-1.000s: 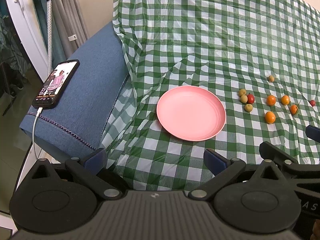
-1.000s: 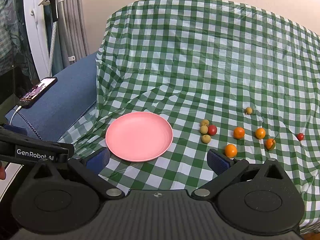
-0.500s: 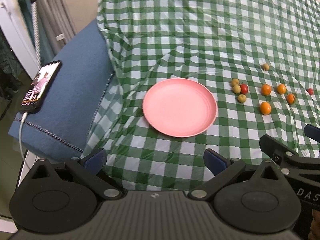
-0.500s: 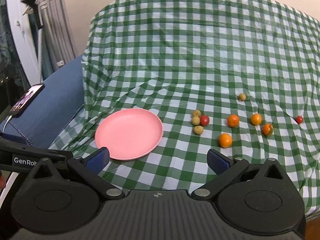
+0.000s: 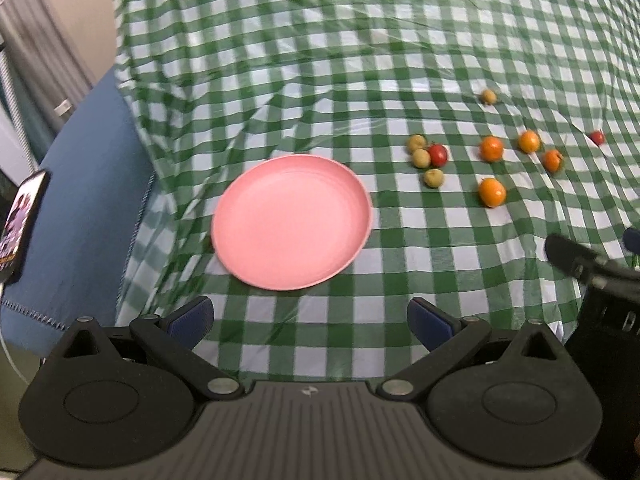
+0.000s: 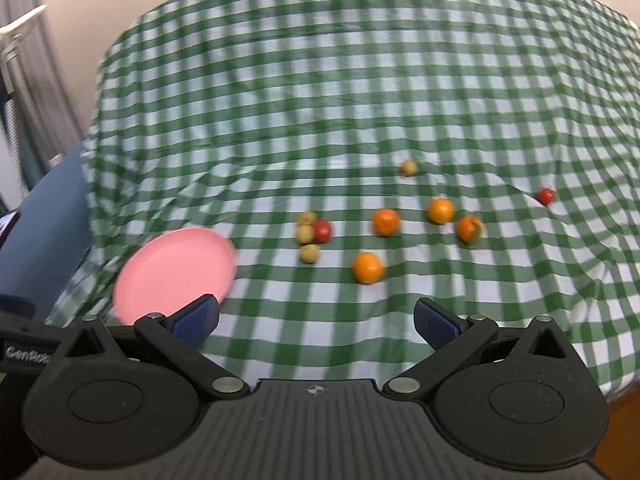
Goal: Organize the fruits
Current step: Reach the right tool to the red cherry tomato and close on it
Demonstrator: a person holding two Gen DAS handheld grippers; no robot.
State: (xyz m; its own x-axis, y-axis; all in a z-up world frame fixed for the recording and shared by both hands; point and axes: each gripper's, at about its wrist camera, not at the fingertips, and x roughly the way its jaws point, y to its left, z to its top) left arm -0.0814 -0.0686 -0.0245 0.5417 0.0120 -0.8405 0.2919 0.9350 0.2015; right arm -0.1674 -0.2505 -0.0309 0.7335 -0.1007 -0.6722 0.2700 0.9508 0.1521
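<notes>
**Both tongs spread above the checked cloth, fruit loose beside the pink plate**

I hold my left tongs spread wide and empty, low over the green-and-white checked cloth. The pink plate lies flat on the cloth just beyond them, with nothing on it. My right tongs are also spread wide and grip nothing; from their camera the plate sits just past the left fingertip, and that picture is blurred.

All the fruit lies on the cloth to the right of the plate, none touching it. Nearest the plate is a small cluster: three yellowish fruits with a red one touching them. Further right of the plate are four orange fruits, well apart from each other, one of them lower and closer to me than the rest. A lone yellowish fruit lies beyond the oranges, and a lone red fruit lies furthest right of the plate.

To the left of the plate the cloth ends at a blue cushion, and a phone with its screen lit rests on it. At the right edge of the left camera's view, part of my other tool shows as a dark bar.
</notes>
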